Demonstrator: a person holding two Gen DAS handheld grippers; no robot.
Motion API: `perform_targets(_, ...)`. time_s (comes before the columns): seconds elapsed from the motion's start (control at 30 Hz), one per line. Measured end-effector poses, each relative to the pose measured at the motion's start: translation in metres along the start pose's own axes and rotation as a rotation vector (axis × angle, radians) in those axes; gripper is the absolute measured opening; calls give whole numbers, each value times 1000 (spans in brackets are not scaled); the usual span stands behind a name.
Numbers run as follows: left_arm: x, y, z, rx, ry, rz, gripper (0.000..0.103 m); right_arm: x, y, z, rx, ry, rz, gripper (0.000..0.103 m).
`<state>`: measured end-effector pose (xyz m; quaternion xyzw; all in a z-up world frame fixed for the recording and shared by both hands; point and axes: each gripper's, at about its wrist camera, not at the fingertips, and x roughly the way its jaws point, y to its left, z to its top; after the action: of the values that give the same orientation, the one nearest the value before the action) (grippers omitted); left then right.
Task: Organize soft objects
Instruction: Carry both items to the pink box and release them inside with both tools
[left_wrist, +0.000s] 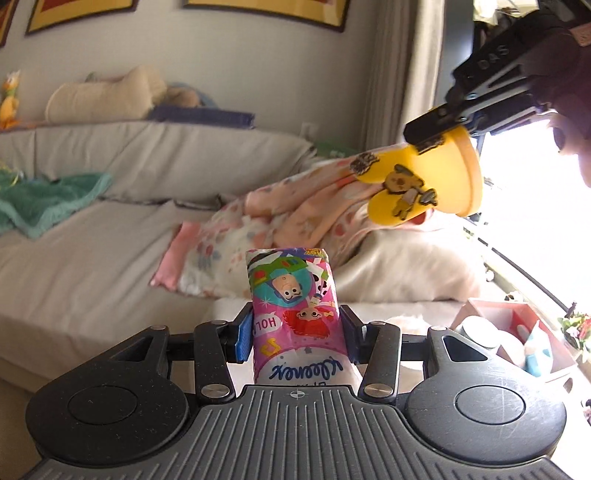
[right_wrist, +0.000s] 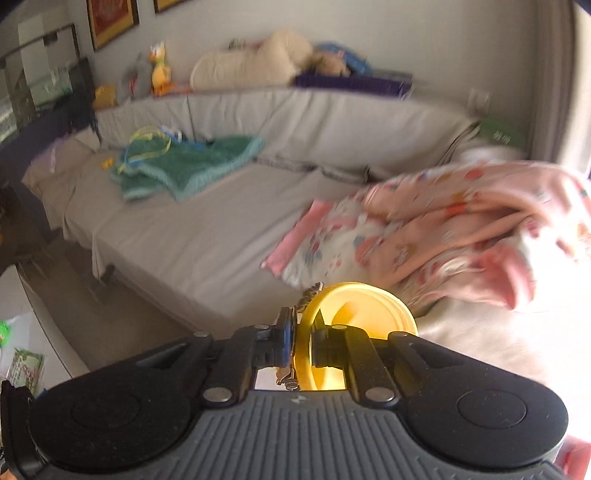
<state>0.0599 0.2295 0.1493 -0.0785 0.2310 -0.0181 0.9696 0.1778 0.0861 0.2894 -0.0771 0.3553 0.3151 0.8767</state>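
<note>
My left gripper (left_wrist: 297, 332) is shut on a pack of tissues (left_wrist: 295, 295) with bright cartoon prints. The pack stands upright between the blue pads, above the edge of the sofa. At the upper right of the left wrist view, my right gripper (left_wrist: 432, 134) holds a yellow cup-shaped thing (left_wrist: 443, 177) with cartoon charms up in the air. In the right wrist view the right gripper (right_wrist: 303, 332) is shut on the side wall of the yellow thing (right_wrist: 369, 299), with one finger inside the round rim and one outside.
A grey sofa (right_wrist: 184, 229) fills both views. A teal towel (right_wrist: 192, 162) lies on its seat at the left, a pink patterned blanket (right_wrist: 454, 218) is heaped at the right on a white pillow (left_wrist: 406, 269). Stuffed toys (right_wrist: 258, 62) line the back ledge. A pink box (left_wrist: 517, 317) stands low right.
</note>
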Motion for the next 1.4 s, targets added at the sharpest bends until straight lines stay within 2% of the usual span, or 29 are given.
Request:
perform_targets(0.2, -1, -58, 26, 70, -10, -50, 51, -88, -52, -19, 49, -134, -28, 9)
perform_targets(0.4, 15, -136, 42, 121, 10, -179, 51, -161, -122, -57, 114, -237, -97, 9)
perform_targets(0.6, 48, -222, 35, 169, 92, -332, 51, -209, -197, -105, 187, -290, -207, 9)
perform_targets(0.7, 71, -257, 25, 196, 142, -393, 51, -216, -231, -128, 235, -288, -242, 9)
perform_targets(0.87, 115, -295, -5, 189, 202, -521, 52, -202, -276, -157, 309, -257, -244, 9)
perform_targets(0.93, 143, -303, -24, 188, 269, -580, 54, -187, -289, -165, 338, -237, -230, 9)
perform_targets(1.0, 168, -307, -41, 198, 348, -582, 56, -168, -301, -173, 377, -213, -203, 9)
perform_targets(1.03, 176, -307, -49, 210, 353, -559, 56, -157, -306, -176, 393, -199, -187, 9)
perform_targets(1.1, 179, -304, -51, 231, 304, -527, 56, -132, -311, -181, 417, -167, -163, 9)
perform_targets(1.27, 158, -290, -32, 243, 220, -544, 56, -83, -319, -185, 464, -108, -91, 9)
perform_targets(1.33, 143, -288, -33, 280, 221, -540, 56, -63, -327, -187, 514, -82, -37, 9)
perform_targets(1.4, 141, -289, -40, 312, 265, -544, 56, -44, -336, -193, 574, -52, 27, 9)
